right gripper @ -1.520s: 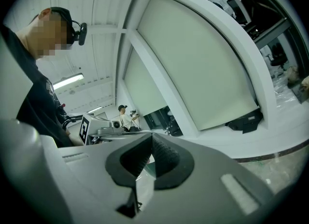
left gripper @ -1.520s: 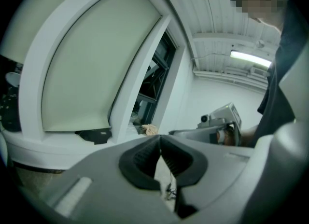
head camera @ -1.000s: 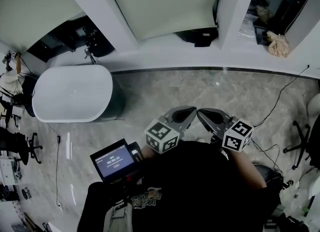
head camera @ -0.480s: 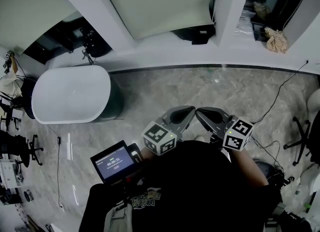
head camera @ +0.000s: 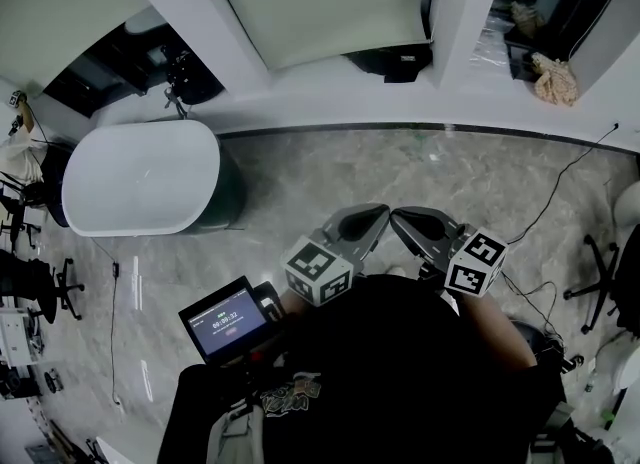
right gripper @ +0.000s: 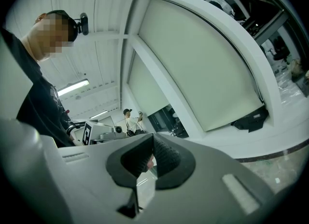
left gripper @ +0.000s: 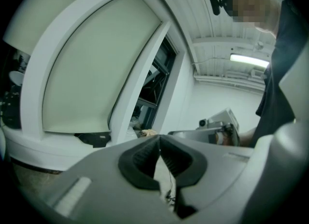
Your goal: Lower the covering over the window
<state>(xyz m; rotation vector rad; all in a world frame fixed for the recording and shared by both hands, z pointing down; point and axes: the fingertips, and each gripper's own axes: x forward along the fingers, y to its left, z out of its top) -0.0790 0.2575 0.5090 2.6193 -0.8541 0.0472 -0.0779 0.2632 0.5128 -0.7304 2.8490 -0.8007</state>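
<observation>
Hanging nearly to the sill (head camera: 330, 102), the roller blind (head camera: 330, 2) sits well ahead of and above the left gripper (left gripper: 159, 141), whose jaws have just closed further onto nothing, and the right gripper (right gripper: 151, 140), likewise pinched empty, so neither has hold of it.

A white bathtub (head camera: 140, 180) is standing on the stone floor (head camera: 300, 192) well ahead and left of the left gripper (head camera: 378, 217), with a small screen (head camera: 226, 320) glowing blue close behind that gripper. Right of the right gripper (head camera: 400, 220), a black cable (head camera: 557, 192) is trailing across the floor.
</observation>
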